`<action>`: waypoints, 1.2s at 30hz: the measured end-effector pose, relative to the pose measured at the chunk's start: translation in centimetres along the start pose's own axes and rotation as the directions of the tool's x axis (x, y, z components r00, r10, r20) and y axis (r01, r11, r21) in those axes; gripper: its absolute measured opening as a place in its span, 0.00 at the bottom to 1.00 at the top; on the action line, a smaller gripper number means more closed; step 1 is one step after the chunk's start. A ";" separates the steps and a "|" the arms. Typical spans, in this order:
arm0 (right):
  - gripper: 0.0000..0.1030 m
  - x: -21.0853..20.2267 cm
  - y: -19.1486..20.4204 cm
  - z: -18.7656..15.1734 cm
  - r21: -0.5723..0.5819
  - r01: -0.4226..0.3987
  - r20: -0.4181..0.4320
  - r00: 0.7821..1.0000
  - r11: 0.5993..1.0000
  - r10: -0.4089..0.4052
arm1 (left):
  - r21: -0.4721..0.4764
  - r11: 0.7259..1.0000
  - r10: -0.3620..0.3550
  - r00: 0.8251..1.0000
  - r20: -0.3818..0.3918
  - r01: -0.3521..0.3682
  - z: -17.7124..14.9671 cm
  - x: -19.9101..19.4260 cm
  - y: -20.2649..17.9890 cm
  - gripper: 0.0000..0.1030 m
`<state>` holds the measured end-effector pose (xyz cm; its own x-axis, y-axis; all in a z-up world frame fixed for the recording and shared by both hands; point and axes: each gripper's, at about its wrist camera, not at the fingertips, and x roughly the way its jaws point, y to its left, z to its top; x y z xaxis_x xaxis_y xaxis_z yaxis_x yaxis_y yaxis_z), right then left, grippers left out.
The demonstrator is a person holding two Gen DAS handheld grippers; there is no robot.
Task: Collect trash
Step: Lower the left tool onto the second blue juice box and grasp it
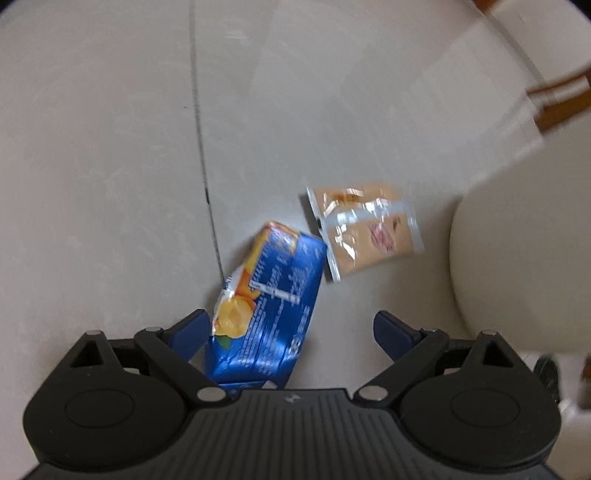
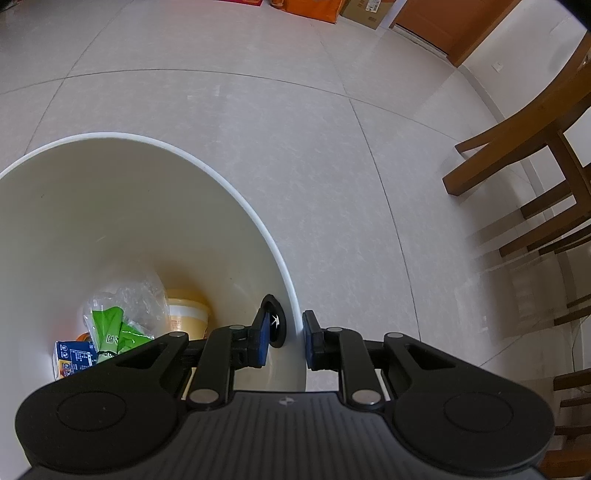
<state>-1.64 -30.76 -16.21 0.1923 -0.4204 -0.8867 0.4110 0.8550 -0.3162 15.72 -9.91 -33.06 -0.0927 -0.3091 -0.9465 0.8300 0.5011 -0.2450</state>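
Observation:
A blue juice carton (image 1: 269, 306) with orange fruit print lies on the tiled floor (image 1: 110, 166) between the fingers of my left gripper (image 1: 293, 326). That gripper is open, and its left finger touches or nearly touches the carton. Just beyond lies a beige snack wrapper (image 1: 365, 229), flat on the floor. My right gripper (image 2: 286, 339) straddles the rim of the cream trash bin (image 2: 236, 192) and is shut on its wall. Inside the bin lie a green-and-clear plastic wrapper (image 2: 118, 317), a beige cup (image 2: 188, 314) and a small blue carton (image 2: 74, 356).
The bin's outer wall (image 1: 517, 258) stands close to the right of the left gripper. Wooden chair legs (image 2: 517, 177) stand to the right. Cardboard boxes (image 2: 332, 9) and a wooden door (image 2: 450, 22) line the far wall. Open tiled floor (image 2: 295, 129) stretches ahead.

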 end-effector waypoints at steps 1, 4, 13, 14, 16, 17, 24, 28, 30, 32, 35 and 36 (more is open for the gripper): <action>0.21 0.0 0.0 0.0 0.000 0.000 0.000 1.000 1.000 0.000 | 0.038 0.999 0.025 1.000 0.004 -0.025 -0.2 0.1 -0.5 0.92; 0.21 0.0 0.0 0.0 0.003 0.001 -0.001 1.000 1.000 -0.001 | 0.136 0.985 0.108 0.994 0.027 -0.110 -0.4 0.7 -1.0 0.89; 0.21 -0.1 0.0 -0.1 -0.002 0.001 0.002 1.000 1.000 -0.001 | 0.227 0.950 0.208 0.977 0.056 -0.215 -0.4 2.6 -1.6 0.60; 0.21 -0.1 0.0 -0.1 -0.002 0.001 0.003 1.000 1.000 -0.001 | 0.227 0.950 0.206 0.977 0.059 -0.214 -0.4 2.6 -1.6 0.59; 0.21 -0.1 0.0 0.0 -0.006 0.002 0.005 1.000 1.000 -0.002 | 0.230 0.948 0.212 0.976 0.058 -0.219 -0.4 2.6 -1.6 0.55; 0.21 -0.1 0.1 0.0 -0.006 0.002 0.006 1.000 1.000 -0.002 | 0.228 0.949 0.212 0.976 0.056 -0.219 -0.4 2.5 -1.6 0.55; 0.21 -0.1 0.0 0.0 -0.002 0.001 0.005 1.000 1.000 -0.001 | 0.210 0.953 0.210 0.976 0.058 -0.218 -0.5 1.1 -1.5 0.54; 0.21 -0.1 0.1 0.0 -0.006 0.002 0.008 1.000 1.000 -0.002 | 0.208 0.954 0.206 0.977 0.061 -0.214 -0.4 0.7 -2.6 0.53; 0.21 -0.1 0.1 0.0 -0.007 0.002 0.009 1.000 1.000 -0.002 | 0.212 0.953 0.205 0.976 0.069 -0.215 -0.4 -0.2 -2.9 0.53; 0.21 -0.1 0.0 0.0 -0.003 0.000 0.010 1.000 1.000 0.000 | 0.217 0.951 0.208 0.976 0.072 -0.219 -0.4 -1.1 -3.2 0.52; 0.21 -0.1 0.0 0.0 0.005 -0.003 0.007 1.000 1.000 0.003 | 0.217 0.953 0.199 0.977 0.082 -0.212 -0.3 -3.0 -3.4 0.52; 0.21 -0.1 0.0 0.0 0.007 -0.003 0.006 1.000 1.000 0.003 | 0.218 0.952 0.199 0.976 0.087 -0.213 0.2 -3.0 -4.1 0.52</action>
<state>-1.62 -30.75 -16.13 0.1985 -0.4198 -0.8857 0.4166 0.8541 -0.3114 12.74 -11.24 -29.20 0.1222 -0.2726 -0.9543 0.9303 0.3666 0.0144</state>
